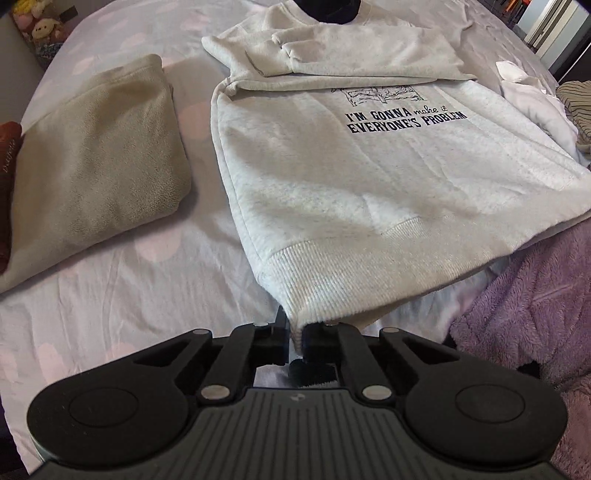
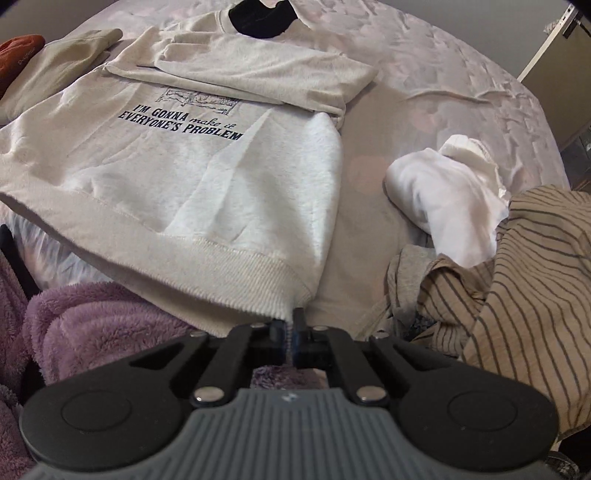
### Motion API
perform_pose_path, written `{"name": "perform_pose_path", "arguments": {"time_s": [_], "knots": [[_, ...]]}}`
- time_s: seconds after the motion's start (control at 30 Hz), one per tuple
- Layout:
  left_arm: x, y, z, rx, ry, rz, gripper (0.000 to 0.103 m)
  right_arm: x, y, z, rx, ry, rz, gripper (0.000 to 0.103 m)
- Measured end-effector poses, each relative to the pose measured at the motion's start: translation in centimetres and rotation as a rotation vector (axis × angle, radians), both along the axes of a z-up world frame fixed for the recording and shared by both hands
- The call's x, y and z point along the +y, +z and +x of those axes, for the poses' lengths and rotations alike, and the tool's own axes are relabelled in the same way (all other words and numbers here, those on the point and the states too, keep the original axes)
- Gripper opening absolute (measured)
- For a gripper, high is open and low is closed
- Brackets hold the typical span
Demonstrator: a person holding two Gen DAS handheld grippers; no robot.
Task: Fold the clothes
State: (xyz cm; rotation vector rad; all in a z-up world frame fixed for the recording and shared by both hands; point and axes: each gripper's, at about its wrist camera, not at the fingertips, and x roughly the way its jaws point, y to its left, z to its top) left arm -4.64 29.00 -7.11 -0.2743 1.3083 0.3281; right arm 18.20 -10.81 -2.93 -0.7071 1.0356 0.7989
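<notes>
A light grey sweatshirt (image 1: 332, 177) with dark printed lettering lies on the bed, both sleeves folded across its chest. My left gripper (image 1: 294, 325) is shut on the left corner of its ribbed hem, which is lifted off the sheet. The same sweatshirt (image 2: 177, 173) fills the right wrist view, where my right gripper (image 2: 291, 325) is shut on the right corner of the hem. The hem hangs raised between the two corners, above a purple fleece.
A folded beige garment (image 1: 96, 166) lies left of the sweatshirt, a dark red item (image 1: 7, 192) beside it. Purple fleece (image 1: 528, 314) lies near the hem. White cloth (image 2: 447, 199) and a striped tan garment (image 2: 517, 280) lie to the right. A dark object (image 2: 258, 18) sits at the collar.
</notes>
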Motion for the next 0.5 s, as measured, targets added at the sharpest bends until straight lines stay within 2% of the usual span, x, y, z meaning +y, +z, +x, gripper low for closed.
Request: {"name": "perform_pose_path", "arguments": {"time_s": [0.23,0.5], "knots": [[-1.3,2.7,-2.8,0.003,-0.033,0.08,0.0,-1.8,3.1,-2.6,-0.064,0.031,0.029,0.001],[-1.3,3.9,-5.1,-0.035,-0.027,0.145,0.0,-2.6,3.1,-3.9,-0.123,0.022,-0.005,0.0]]}}
